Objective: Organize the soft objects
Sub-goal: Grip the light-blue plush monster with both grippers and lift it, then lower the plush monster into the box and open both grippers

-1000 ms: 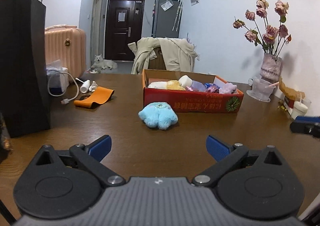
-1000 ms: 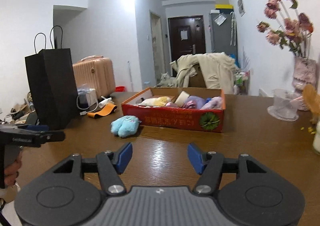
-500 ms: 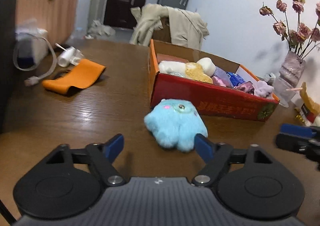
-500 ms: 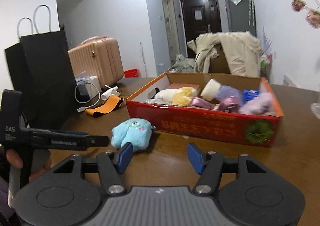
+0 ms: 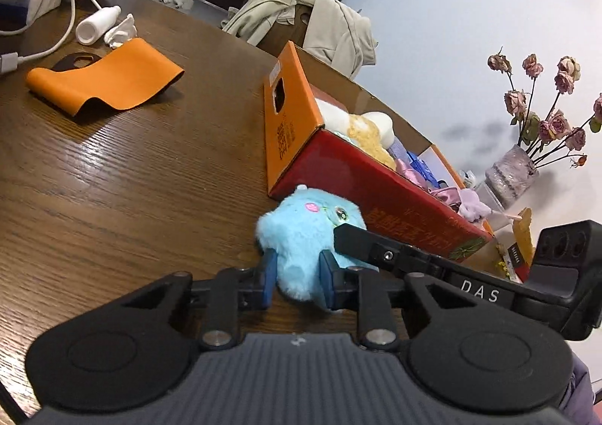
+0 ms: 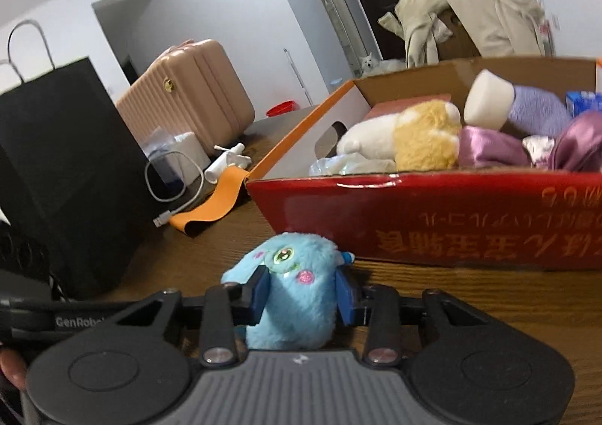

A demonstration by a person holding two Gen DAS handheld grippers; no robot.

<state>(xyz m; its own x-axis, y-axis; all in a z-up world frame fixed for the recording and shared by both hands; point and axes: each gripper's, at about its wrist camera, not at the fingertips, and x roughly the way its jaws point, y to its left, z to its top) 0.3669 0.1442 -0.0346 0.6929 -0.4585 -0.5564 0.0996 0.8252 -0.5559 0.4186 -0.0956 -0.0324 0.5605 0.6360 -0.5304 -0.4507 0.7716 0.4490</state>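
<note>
Both your grippers are closing on the blue plush (image 5: 301, 240): left gripper (image 5: 297, 276) has its pads squeezed narrow into the fur, right gripper (image 6: 303, 291) has its pads wider, pressing its flanks. Plush sits on the wooden table (image 5: 113, 176), just beside the red box (image 6: 451, 222) of soft toys, near its front corner

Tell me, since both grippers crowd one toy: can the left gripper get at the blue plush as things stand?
Probably yes. The left gripper already has the blue plush between its closing jaws, pads pressing its fur. The right gripper squeezes the same toy without blocking it.
</note>
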